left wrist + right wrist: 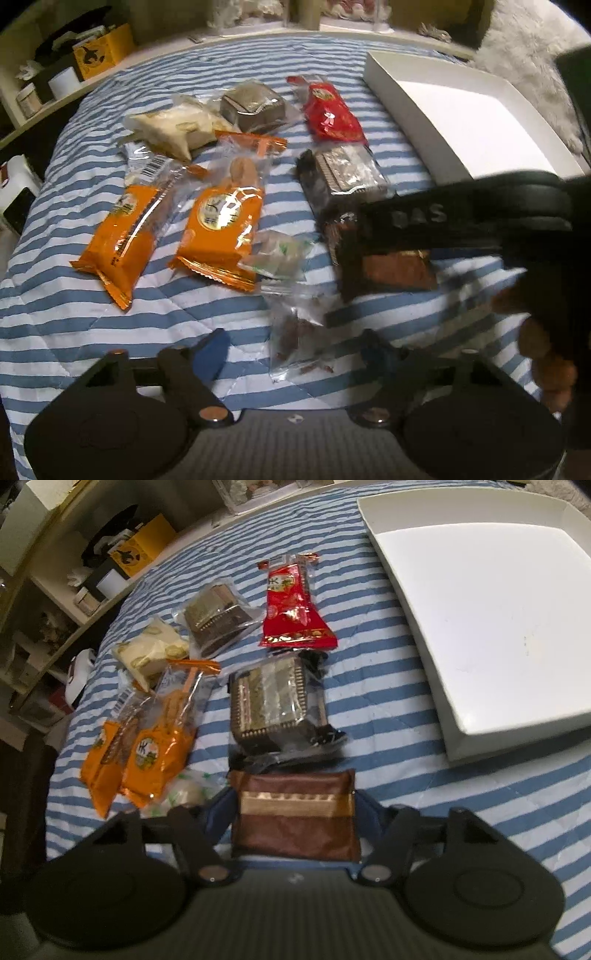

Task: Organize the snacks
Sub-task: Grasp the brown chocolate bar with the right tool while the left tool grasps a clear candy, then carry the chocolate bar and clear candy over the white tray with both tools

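Several wrapped snacks lie on a blue-and-white striped bedspread (55, 314). My right gripper (293, 805) is open and low, its blue fingertips (219, 805) on either side of a flat brown packet (295, 823). In the left wrist view one right-gripper finger (417, 216) crosses above that brown packet (395, 269). My left gripper (293, 352) is open, with a clear packet of reddish-brown pieces (295, 339) lying between its fingers. Beyond lie two orange packets (122, 236) (221, 225), a dark cake packet (343, 177), a red packet (332, 114) and a small green-white sweet (280, 258).
An empty white shallow box (480, 602) sits on the bedspread at the right, just beyond the snacks. A cream packet (173, 127) and a grey-brown cake packet (253, 105) lie farther back. Shelves with a yellow box (101, 51) stand behind the bed at left.
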A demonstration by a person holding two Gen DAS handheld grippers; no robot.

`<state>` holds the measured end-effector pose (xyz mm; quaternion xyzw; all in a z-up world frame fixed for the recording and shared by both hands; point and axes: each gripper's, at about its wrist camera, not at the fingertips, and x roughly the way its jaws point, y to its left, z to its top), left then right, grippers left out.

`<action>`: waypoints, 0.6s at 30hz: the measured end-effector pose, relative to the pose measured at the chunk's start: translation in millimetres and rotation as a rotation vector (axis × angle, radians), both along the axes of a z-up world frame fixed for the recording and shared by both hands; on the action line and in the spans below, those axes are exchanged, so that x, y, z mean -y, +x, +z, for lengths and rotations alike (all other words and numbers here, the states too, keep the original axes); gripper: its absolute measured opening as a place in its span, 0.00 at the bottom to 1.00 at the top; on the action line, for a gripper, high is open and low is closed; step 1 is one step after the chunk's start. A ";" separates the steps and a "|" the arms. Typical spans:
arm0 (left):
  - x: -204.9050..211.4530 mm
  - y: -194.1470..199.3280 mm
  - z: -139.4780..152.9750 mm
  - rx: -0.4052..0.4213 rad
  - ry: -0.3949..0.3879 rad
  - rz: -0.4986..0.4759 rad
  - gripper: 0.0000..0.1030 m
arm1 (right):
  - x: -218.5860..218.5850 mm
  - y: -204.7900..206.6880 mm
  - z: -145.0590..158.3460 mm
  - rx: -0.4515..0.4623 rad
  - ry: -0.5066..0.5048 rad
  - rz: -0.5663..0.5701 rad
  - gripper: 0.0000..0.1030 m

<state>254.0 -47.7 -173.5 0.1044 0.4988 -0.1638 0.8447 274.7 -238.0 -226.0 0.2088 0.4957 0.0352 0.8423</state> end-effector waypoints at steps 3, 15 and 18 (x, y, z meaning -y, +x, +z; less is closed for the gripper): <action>-6.8 4.4 1.2 -0.003 -0.030 0.051 0.62 | 8.2 -2.5 3.2 -0.003 0.015 0.006 0.68; 0.3 7.7 -5.9 -0.029 -0.062 0.043 0.46 | 21.9 -12.9 22.2 0.042 -0.141 0.077 0.79; 0.3 8.8 -8.0 -0.027 -0.055 0.057 0.42 | 26.6 -13.6 18.0 0.012 -0.136 0.036 0.88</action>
